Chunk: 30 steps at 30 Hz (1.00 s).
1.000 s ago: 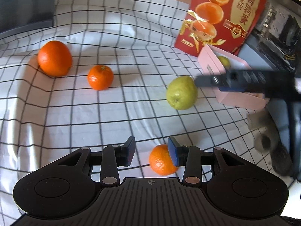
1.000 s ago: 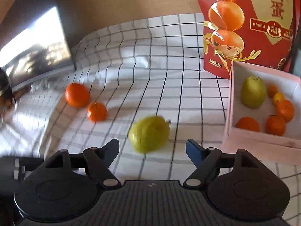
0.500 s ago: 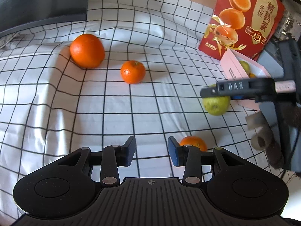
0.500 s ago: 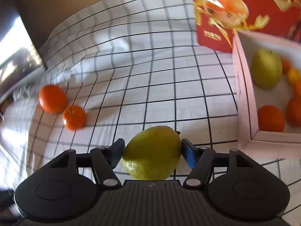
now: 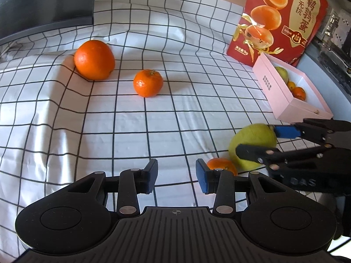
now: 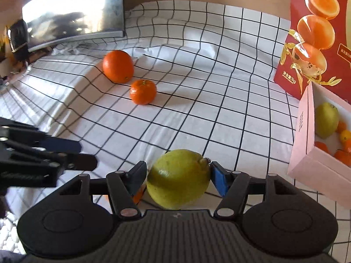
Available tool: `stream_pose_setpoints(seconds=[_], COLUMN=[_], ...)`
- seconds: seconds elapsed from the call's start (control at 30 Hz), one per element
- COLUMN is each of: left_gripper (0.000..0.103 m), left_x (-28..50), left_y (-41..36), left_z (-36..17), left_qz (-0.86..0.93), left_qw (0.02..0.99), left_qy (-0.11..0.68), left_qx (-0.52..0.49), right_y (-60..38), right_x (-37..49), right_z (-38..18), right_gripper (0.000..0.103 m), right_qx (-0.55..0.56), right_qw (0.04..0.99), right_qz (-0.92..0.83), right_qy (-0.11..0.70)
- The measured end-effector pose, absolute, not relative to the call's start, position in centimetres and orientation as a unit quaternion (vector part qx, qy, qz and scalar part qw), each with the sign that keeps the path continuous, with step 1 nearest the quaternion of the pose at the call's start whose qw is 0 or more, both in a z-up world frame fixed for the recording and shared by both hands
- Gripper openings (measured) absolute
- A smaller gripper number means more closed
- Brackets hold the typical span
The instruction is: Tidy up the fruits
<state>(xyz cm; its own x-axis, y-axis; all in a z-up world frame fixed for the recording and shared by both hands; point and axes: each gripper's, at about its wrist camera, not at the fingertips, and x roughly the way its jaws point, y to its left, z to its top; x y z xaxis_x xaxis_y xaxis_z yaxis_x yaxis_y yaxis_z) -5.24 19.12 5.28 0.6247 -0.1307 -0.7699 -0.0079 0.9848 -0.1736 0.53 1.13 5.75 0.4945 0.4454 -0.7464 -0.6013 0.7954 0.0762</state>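
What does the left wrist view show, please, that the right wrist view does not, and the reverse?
Only the left wrist view shows the left gripper head-on, jaws apart with nothing between them, and the dark shelving behind the pink box.

Only the right wrist view shows the right gripper head-on, jaws touching both sides of the green citrus fruit, and the glossy screen.

Both show that fruit, the large orange, the mandarin, the pink box and the red package.
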Motion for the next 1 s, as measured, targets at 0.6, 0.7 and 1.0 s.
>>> stream_pose_setpoints(seconds=[0.6, 0.7, 1.0], left_gripper=[0.042, 0.042, 0.042], left_x=[-4.2, -4.1, -4.0], left_y=[16.8, 16.0, 16.7], left_z=[6.1, 6.2, 5.9], left_qz=[-0.077, -0.093, -0.077], left_qw=[0.903, 0.903, 0.9], left_qy=[0.418, 0.416, 0.424], left_qx=[-0.068, -0.062, -0.057], right_y=[-1.1, -1.1, -2.3], right_x=[-3.2, -3.4, -2.6], right_z=[6.8, 6.3, 3.5], right_gripper=[0.068, 0.07, 0.07], right_qx=[-0.082, -0.09, -0.063], right_qw=[0.85, 0.851, 0.833], right_qz=[0.336, 0.329, 0.322], right_qy=[0.397, 0.399, 0.445])
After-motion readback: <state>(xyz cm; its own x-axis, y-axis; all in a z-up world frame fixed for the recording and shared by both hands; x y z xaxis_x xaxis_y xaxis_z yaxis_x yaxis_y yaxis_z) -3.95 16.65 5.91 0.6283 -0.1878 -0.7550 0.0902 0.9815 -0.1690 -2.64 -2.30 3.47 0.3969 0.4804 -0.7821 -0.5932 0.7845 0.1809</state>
